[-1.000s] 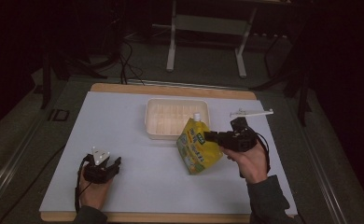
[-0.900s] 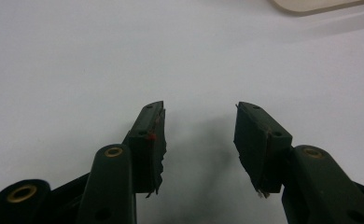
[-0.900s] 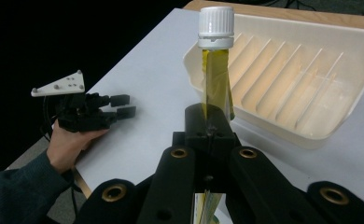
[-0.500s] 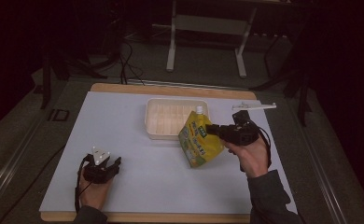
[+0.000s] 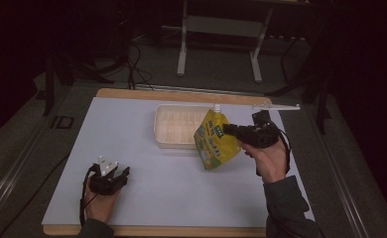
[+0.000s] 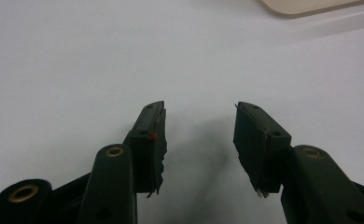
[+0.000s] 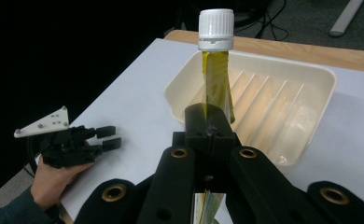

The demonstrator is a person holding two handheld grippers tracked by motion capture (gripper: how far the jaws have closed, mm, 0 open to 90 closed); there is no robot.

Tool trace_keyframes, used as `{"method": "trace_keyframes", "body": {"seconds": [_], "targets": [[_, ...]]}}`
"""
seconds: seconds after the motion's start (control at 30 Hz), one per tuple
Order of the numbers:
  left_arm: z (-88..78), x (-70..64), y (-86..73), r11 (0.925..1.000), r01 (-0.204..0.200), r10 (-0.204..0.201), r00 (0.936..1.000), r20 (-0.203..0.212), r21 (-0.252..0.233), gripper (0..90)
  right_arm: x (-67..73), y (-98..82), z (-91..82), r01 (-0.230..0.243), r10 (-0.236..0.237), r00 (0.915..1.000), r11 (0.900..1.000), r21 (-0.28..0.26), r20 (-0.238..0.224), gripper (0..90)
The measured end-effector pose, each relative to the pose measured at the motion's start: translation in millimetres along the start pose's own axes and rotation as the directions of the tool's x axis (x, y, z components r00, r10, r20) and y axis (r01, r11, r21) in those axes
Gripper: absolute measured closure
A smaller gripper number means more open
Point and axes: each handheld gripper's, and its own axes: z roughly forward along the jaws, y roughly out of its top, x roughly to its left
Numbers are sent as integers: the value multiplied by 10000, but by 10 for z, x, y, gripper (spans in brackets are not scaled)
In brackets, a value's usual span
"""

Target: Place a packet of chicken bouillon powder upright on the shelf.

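A yellow spout pouch point(image 5: 214, 143) with a white screw cap point(image 7: 216, 27) hangs tilted over the table, its top near the tray's front right corner. My right gripper point(image 5: 229, 130) is shut on the pouch's upper edge; in the right gripper view the jaws point(image 7: 208, 125) pinch the thin yellow seam point(image 7: 216, 74) just below the spout. A cream ribbed tray point(image 5: 174, 130) lies behind it with nothing in it point(image 7: 283, 107). My left gripper point(image 5: 116, 173) rests on the white table surface at the front left, open, with nothing between its pads point(image 6: 199, 122).
The white sheet point(image 5: 147, 188) lies on a wooden board whose edge shows at the back point(image 5: 132, 93). A thin white bar point(image 5: 277, 106) lies at the back right corner. Metal stand legs point(image 5: 183, 44) and cables stand on the dark floor beyond.
The right gripper has carried the pouch a little up and toward the tray. The left gripper has stayed where it was.
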Motion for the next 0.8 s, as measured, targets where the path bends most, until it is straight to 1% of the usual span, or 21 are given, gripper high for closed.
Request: {"method": "trace_keyframes", "body": {"seconds": [0.3,0.53,0.7,0.8], "targets": [[2,1,0,10000,-20,20,10000,12,22,534,-23,84,2,-96,100,9998,9997,-224,153,900],[4,0,1,10000,-18,18,10000,7,42,534,-1,159,-12,-65,74,9996,9993,-358,263,900],[5,1,1,10000,-2,2,10000,11,58,534,8,207,0,29,-14,9995,9990,-444,329,900],[6,1,1,10000,3,-3,10000,17,68,534,11,233,12,0,18,9994,9987,-500,351,900]]}}
